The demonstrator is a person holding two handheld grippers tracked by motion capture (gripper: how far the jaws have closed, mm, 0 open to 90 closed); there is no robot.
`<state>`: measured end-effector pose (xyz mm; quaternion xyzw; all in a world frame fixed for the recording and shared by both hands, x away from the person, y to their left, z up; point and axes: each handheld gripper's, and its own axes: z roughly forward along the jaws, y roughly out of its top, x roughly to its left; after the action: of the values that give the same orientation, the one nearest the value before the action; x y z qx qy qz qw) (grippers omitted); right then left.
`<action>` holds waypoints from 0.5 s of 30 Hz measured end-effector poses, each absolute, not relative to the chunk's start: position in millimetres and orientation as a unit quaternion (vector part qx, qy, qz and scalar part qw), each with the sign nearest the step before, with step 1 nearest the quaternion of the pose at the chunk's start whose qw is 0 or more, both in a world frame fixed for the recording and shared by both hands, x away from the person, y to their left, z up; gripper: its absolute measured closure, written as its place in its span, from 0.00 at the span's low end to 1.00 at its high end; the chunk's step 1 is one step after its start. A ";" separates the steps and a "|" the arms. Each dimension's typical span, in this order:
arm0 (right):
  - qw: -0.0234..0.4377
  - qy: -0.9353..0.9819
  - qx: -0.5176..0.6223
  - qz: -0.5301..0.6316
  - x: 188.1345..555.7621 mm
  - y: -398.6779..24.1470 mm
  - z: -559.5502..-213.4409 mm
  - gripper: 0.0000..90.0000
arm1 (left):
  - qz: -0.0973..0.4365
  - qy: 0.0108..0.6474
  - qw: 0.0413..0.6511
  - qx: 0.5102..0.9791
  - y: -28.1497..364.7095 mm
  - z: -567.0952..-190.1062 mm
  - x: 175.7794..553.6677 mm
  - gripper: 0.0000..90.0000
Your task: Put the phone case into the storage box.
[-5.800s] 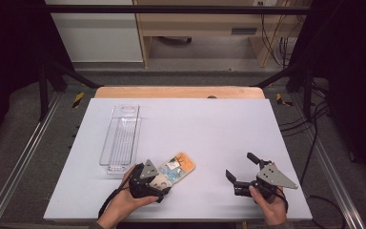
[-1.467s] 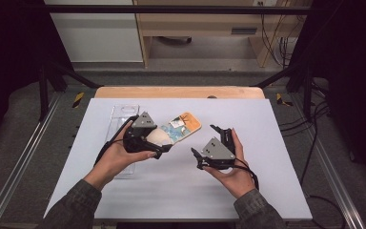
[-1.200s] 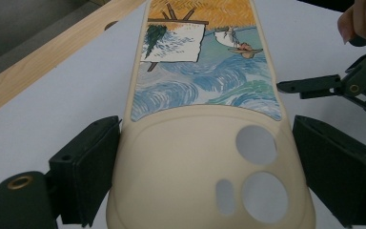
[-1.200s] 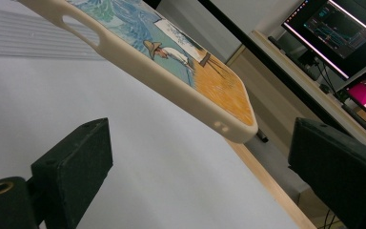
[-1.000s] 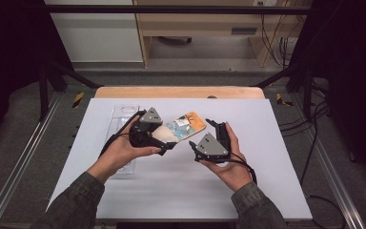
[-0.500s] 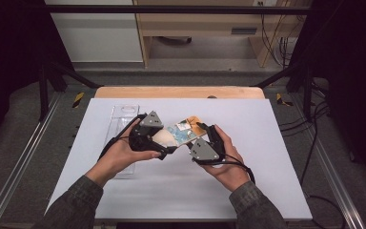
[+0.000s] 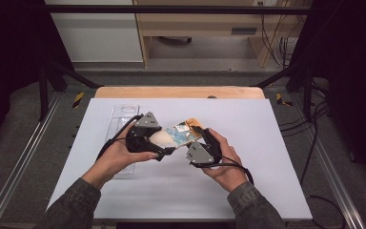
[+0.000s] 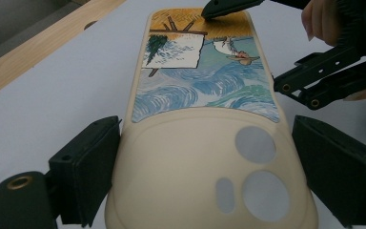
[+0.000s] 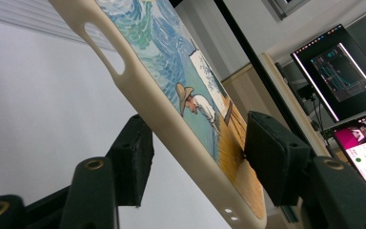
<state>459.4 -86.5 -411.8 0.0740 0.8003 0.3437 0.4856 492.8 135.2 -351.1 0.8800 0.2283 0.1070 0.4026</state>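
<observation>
A handover was underway: the left gripper (image 7: 164, 149) clamped the phone case (image 8: 200, 129) (camera end) while the right gripper's (image 9: 195, 157) open jaws straddled its far end, needing only to close.

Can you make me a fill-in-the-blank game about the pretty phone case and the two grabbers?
1. The phone case is held above a table whose top is coloured ____.
2. The painted figure on the case wears a ____ on its head.
3. The left gripper holds the end of the case that has the ____ holes.
4. The clear plastic tray lies on the person's ____ side of the table.

Missing words: white; hat; camera; left
</observation>
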 end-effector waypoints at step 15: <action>0.487 0.804 0.057 0.337 457.4 -85.7 -411.0 0.64 | 0.094 0.239 0.412 0.874 138.2 -354.2 493.9 0.12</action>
<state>457.4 -85.7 -411.0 0.0572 0.8036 0.3373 0.4870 493.9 138.2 -354.2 0.8744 0.2389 0.0936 0.4118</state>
